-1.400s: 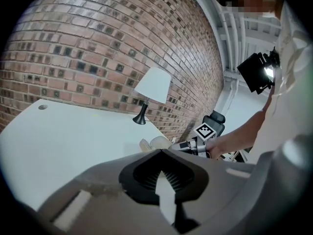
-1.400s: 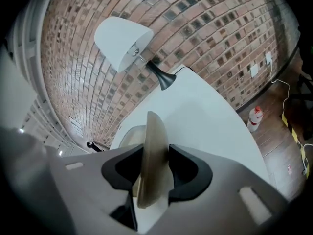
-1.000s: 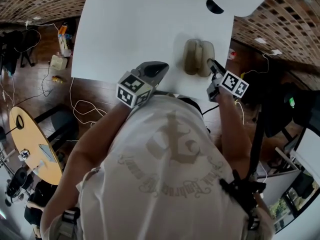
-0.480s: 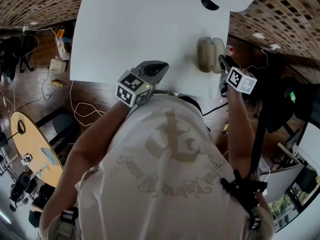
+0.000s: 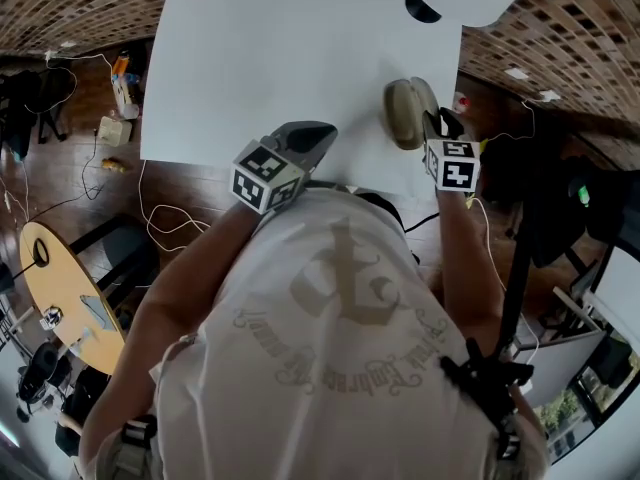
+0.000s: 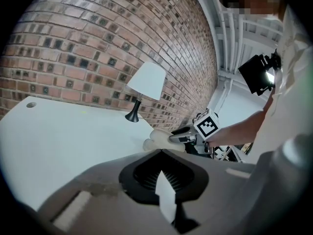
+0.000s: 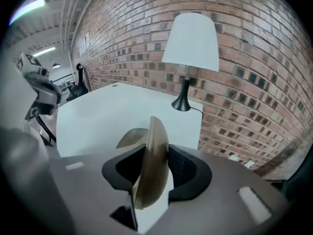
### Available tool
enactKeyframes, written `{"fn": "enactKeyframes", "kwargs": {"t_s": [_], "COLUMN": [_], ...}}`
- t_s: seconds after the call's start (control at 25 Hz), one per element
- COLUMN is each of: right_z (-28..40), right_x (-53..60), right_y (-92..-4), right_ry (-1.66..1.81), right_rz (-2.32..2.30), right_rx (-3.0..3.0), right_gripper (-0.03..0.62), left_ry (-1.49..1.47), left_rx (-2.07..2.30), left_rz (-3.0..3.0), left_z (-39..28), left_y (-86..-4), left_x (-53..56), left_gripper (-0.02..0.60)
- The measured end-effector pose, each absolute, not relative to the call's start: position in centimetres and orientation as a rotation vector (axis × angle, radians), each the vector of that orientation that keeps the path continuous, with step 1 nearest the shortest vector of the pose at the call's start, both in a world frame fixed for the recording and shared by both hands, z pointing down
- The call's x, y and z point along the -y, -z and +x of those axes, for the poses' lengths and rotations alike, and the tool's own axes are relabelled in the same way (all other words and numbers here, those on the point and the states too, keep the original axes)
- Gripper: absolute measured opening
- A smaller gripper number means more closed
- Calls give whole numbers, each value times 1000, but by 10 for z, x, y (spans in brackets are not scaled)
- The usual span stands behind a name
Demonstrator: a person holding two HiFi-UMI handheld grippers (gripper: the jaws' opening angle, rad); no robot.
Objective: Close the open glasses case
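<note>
A: right tongs (image 5: 434,123), state?
B: clamped on the glasses case (image 5: 405,113). One half (image 7: 152,151) stands on edge between the jaws with a pad on each face. Jaws are wide and have just been closing a little. The other half (image 7: 129,137) lies on the table (image 5: 280,58) just past the jaw tips, a bit to their left
A: left tongs (image 5: 316,138)?
B: only a narrow slit between the jaws, nothing in it, bare table shows through. The case is well ahead of them and off to their right, near the table edge
A: what else is there?
B: lamp (image 7: 190,43), white shade and black base, beyond the right tongs and slightly right, in front of a brick wall (image 7: 254,82)
A: any text or brands?
B: case looks plain beige. Marker cube (image 5: 452,165) on the right tongs is just black and white squares. Shirt (image 5: 340,338) has an anchor print with curved lettering round it, too warped to read
</note>
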State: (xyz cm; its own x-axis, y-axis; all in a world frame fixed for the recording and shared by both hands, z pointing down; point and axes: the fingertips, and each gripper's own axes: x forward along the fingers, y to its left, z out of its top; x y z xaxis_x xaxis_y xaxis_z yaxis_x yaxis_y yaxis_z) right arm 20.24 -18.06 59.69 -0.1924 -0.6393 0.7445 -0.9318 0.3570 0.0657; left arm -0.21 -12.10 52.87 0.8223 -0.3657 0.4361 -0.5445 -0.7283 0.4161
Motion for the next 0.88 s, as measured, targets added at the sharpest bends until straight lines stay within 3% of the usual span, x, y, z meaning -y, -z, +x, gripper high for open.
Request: {"fn": "enactKeyframes", "kwargs": {"t_s": [0.44,0.68,0.88], "right_z": [156,133,123], "right_x": [166,157,156], "right_y": [-589,-597,-607], "right_ry": [-424,-453,-471], "right_rz": [1299,1255,1236], "right_rx": [2022,2082,2094], "right_gripper": [198,193,143], "left_ry": [-445,-452,-456], "left_rx": [625,615,623], "left_rz": [2469,2472,2464], "left_z": [2,2,1], "left_y": [-531,-531,-533], "left_x": [122,121,122], "left_gripper": [6,8,8]}}
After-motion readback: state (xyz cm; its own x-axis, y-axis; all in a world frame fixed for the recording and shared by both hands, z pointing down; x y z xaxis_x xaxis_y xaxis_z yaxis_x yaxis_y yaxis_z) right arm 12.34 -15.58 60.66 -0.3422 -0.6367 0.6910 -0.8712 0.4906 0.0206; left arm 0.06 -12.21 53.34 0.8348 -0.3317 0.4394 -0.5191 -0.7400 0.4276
